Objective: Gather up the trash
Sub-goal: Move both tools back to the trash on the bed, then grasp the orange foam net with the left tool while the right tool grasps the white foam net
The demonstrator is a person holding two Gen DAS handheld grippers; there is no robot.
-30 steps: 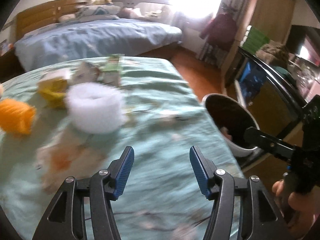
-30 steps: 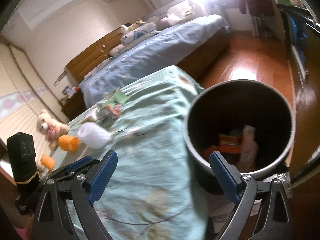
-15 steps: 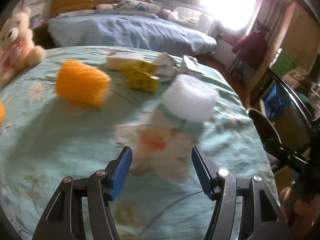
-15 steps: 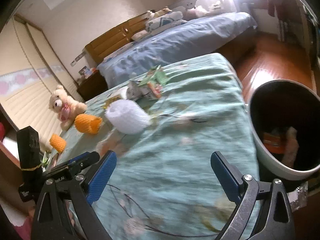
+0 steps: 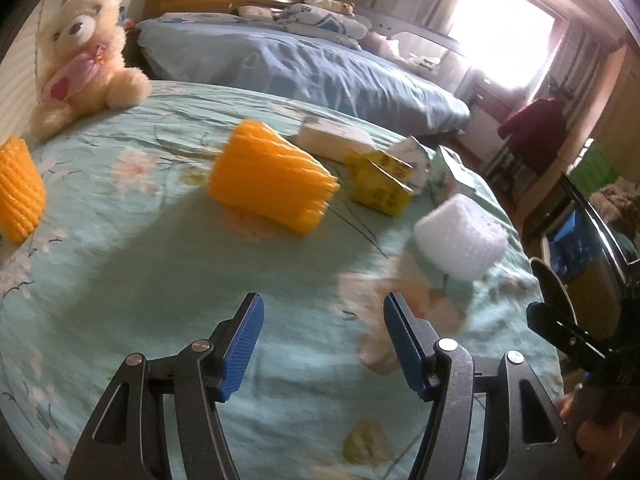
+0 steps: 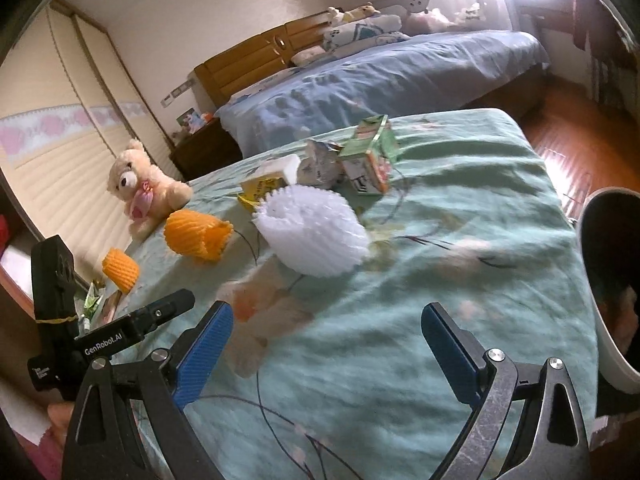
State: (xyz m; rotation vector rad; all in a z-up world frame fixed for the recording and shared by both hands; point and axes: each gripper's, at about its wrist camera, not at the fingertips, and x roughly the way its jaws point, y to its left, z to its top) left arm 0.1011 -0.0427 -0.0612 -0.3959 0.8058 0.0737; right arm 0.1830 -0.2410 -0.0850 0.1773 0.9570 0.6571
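On the green flowered bedspread [image 5: 120, 280] lie an orange foam net [image 5: 270, 178], a second orange net [image 5: 18, 188] at the far left, a white foam net [image 5: 460, 236], a yellow carton [image 5: 378, 186], a white box [image 5: 334, 140] and crumpled cartons [image 5: 444, 170]. My left gripper [image 5: 322, 344] is open and empty, low over the bedspread short of the orange net. In the right wrist view my right gripper [image 6: 326, 352] is open and empty, short of the white net [image 6: 312, 236], with the orange net [image 6: 198, 234] and green carton [image 6: 370, 158] beyond.
A dark trash bin [image 6: 612, 280] stands off the bed's right edge. A teddy bear [image 5: 80, 52] sits at the far left of the bedspread. A second bed with blue bedding [image 5: 300, 64] lies behind. Wooden floor [image 6: 576, 132] runs to the right.
Both grippers have swung left, away from the bin. The orange net and teddy bear have come into the left view; the bin has slid to the right edge of the right view.
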